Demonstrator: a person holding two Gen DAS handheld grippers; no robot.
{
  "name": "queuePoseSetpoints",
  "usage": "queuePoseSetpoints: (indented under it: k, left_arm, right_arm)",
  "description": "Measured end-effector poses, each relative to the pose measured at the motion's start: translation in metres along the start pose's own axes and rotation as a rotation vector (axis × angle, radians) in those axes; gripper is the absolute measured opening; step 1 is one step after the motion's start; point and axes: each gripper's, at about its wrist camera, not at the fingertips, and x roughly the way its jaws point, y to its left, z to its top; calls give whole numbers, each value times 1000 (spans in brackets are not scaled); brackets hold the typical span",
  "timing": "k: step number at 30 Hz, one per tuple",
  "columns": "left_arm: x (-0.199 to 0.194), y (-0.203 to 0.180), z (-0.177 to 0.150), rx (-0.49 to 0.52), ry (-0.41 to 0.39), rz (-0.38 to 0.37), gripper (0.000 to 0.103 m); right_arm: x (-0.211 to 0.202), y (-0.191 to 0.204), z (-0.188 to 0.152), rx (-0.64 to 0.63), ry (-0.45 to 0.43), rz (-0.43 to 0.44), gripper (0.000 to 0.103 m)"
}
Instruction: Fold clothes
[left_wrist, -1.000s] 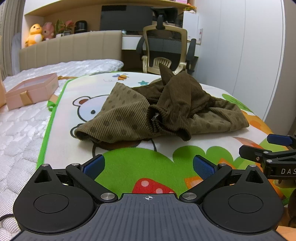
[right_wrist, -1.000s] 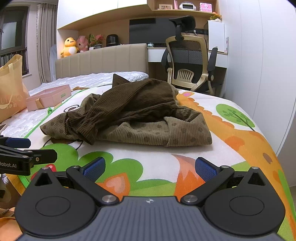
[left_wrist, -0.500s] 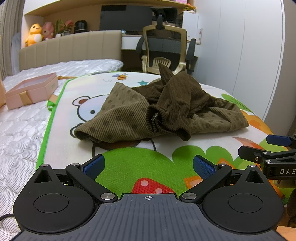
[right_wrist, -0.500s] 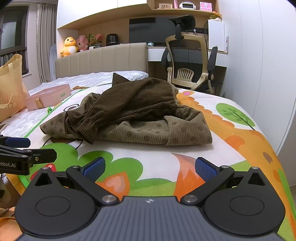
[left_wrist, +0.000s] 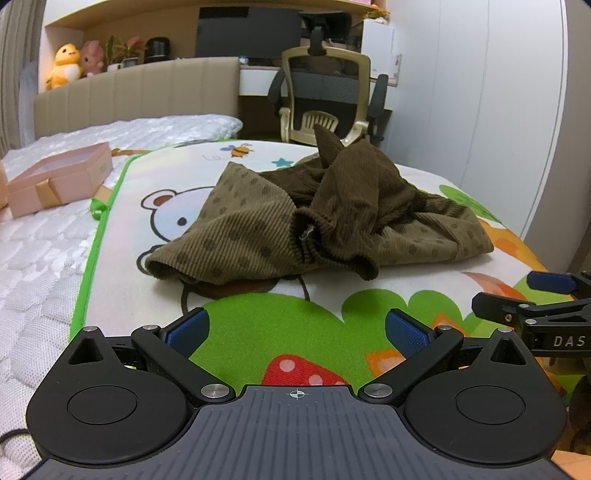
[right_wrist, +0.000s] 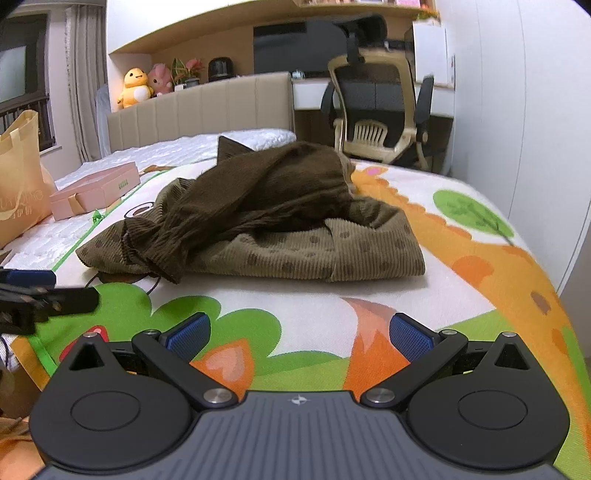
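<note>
Corduroy garment lies crumpled on the play mat at our twelve o'clock, long axis nine-to-three; both left gripper and right gripper hover short, fingers wide apart, empty.

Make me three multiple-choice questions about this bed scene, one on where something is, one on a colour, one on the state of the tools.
1. Where does the pink box sit?
A. On the white mattress, left of the play mat
B. On top of the garment
C. On the office chair

2. What colour is the crumpled garment?
A. Bright red
B. Olive-brown with darker dots
C. White

3. How do the left tool and right tool stand?
A. Both open, holding nothing
B. Both shut on the garment
C. Left one shut on the box

Answers:
1 A: the box rests on the quilted mattress beyond the green edge of the play mat.
2 B: the corduroy cloth is brown with dark spots.
3 A: each pair of blue pads is wide apart, short of the cloth.
</note>
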Motion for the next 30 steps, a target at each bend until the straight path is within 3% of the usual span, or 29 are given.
queuePoseSetpoints:
  k: [6,7,13,16,19,23,27,30]
  left_arm:
    - [-5,20,42,-46,-40,-70,103]
    - [-5,22,51,-45,-53,-80,103]
    - [31,21,106,118,-75,-83,103]
    - [74,30,126,132,-25,-80,103]
    - [119,51,140,80,40,-106,103]
    - [172,77,149,37,128,-123,103]
    - [201,92,150,25,168,-136,103]
    - [214,99,149,-5,182,-145,100]
  right_arm:
    - [21,-42,3,210,136,79,103]
    - [18,-49,1,246,109,106,103]
    - [21,-73,2,357,142,212,103]
    - [27,-69,12,263,217,239,103]
    - [34,-68,26,192,214,234,103]
    - [47,-73,64,55,51,111,102]
    - [102,-80,101,-71,41,39,70]
    - [147,-82,113,-110,84,28,70]
